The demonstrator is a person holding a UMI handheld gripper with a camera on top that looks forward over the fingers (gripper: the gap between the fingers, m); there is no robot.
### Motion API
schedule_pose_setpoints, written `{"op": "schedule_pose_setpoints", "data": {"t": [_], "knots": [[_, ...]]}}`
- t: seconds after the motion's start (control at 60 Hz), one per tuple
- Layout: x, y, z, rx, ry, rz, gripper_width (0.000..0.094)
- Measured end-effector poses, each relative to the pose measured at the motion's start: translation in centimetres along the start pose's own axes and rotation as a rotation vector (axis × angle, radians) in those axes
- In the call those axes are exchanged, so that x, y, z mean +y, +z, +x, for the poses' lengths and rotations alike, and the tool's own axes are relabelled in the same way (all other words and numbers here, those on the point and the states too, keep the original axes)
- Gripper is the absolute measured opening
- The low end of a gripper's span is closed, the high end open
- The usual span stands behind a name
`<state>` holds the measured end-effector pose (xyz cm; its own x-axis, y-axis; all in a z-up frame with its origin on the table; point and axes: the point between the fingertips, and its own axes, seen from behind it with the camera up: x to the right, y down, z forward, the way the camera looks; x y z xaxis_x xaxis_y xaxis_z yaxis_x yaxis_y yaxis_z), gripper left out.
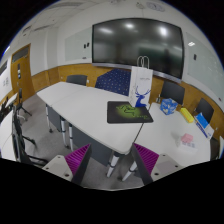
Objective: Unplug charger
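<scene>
Hovering open, gripper (112, 160) faces the table (80, 105); charger not discernible.

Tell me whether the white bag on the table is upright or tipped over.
Upright: the white paper bag stands on its base on the table, behind the dark mat. The claw is open, well short of it.

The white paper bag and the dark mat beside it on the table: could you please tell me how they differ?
The white paper bag stands upright, while the dark mat lies flat. The bag is pale with a small blue mark; the mat is black with a green design. The bag is farther from the gripper, the mat nearer. Both rest on the white table, well beyond the open fingers.
</scene>
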<state>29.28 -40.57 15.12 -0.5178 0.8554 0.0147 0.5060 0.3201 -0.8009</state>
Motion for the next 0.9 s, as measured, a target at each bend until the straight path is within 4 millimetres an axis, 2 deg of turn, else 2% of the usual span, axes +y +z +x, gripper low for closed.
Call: {"op": "schedule_pose_setpoints", "data": {"t": [0.083, 0.283, 0.417, 0.617, 0.783, 0.9], "knots": [[0.1, -0.1, 1.0, 0.019, 0.019, 0.01, 0.0857], [0.4, -0.4, 6.8, 0.139, 0.076, 0.039, 0.086], [2.0, -0.4, 13.0, 0.245, 0.162, 0.041, 0.0855], [5.4, -1.8, 22.1, 0.418, 0.271, 0.049, 0.0858], [7.5, -1.9, 27.5, 0.493, 0.343, 0.079, 0.0865], [7.8, -1.1, 30.6, 0.528, 0.34, 0.124, 0.0864]]}}
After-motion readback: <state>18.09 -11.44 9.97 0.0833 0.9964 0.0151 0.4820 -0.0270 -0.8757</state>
